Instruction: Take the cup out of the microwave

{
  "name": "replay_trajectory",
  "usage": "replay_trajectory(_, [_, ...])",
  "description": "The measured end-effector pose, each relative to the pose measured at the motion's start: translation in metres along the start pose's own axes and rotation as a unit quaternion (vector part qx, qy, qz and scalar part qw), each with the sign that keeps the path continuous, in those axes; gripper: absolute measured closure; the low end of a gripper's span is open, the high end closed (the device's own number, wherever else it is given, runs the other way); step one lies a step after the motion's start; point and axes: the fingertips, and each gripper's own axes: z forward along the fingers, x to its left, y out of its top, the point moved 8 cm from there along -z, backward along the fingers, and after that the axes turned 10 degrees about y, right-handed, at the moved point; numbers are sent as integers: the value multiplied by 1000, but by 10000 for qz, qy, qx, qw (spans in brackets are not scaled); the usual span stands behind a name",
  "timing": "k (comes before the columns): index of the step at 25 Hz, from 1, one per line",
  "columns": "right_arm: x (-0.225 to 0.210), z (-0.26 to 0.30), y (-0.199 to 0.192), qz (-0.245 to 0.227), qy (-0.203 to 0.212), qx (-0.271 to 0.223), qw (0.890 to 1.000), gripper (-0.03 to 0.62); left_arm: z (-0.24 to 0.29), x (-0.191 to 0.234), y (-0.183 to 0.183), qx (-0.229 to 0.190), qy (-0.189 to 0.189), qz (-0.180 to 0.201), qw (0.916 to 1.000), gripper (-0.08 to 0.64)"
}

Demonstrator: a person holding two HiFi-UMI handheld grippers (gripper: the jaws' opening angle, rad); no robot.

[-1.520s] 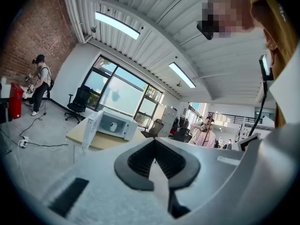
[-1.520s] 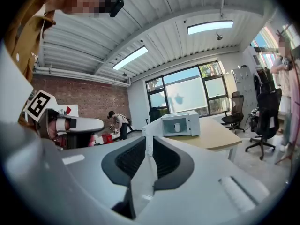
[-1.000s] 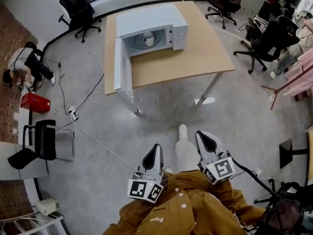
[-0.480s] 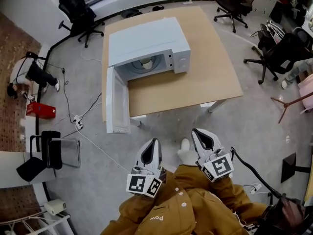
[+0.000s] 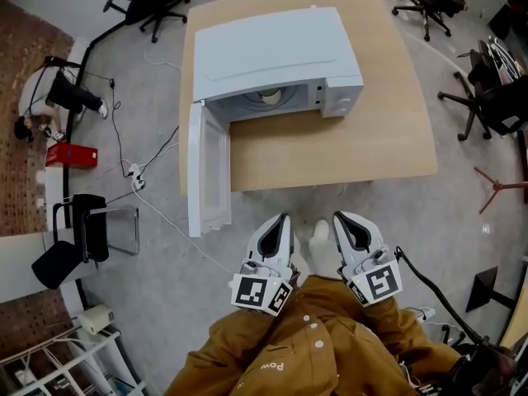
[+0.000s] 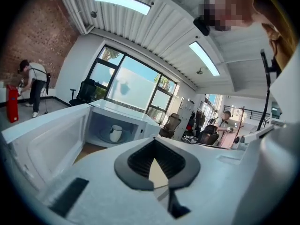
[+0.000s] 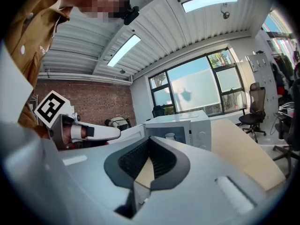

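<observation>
1. The left gripper (image 5: pixel 282 219) and right gripper (image 5: pixel 341 218) have their jaws pressed together, holding nothing; both are closer to the table (image 5: pixel 388 143) than a second ago.
2. The microwave (image 5: pixel 272 48) looms larger; its door (image 5: pixel 206 172) hangs open; the cup (image 6: pixel 115 133) sits inside.

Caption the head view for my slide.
The left gripper and right gripper, both shut, face a table where a cup sits inside the open microwave.

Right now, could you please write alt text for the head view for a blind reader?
Seen from above, a white microwave stands on a wooden table, its door swung open and a white cup inside. Below, the person's left gripper and right gripper, both shut and empty, point toward it.
</observation>
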Motion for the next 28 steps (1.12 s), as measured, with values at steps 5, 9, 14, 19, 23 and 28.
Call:
replay_trajectory(5, [-16,32,-11,-63,-47,113,9999,586,68,43,2,-203,286,179,9992,554])
replay_trajectory(9, [-41,55,-22,-76,-198,198,9996,586,138,71,5,-371,345,524,9973,387])
replay_trajectory(14, [-61,76,-39,33,-338,251,9991,586,215,109,0,-523,877,528,9934,266])
replay_trajectory(19, [-73,89,-68,208,-433,322,9983,586,278,132,-17,-539,1187,953,9869,194])
replay_trajectory(23, [-85,101,-80,266,-442,284,9983,586,317,147,-34,-463,1170,1369,9826,170])
replay_trajectory(28, [-97,116,-82,278,-415,188,9986,586,346,157,-40,-455,1253,1392,9812,161])
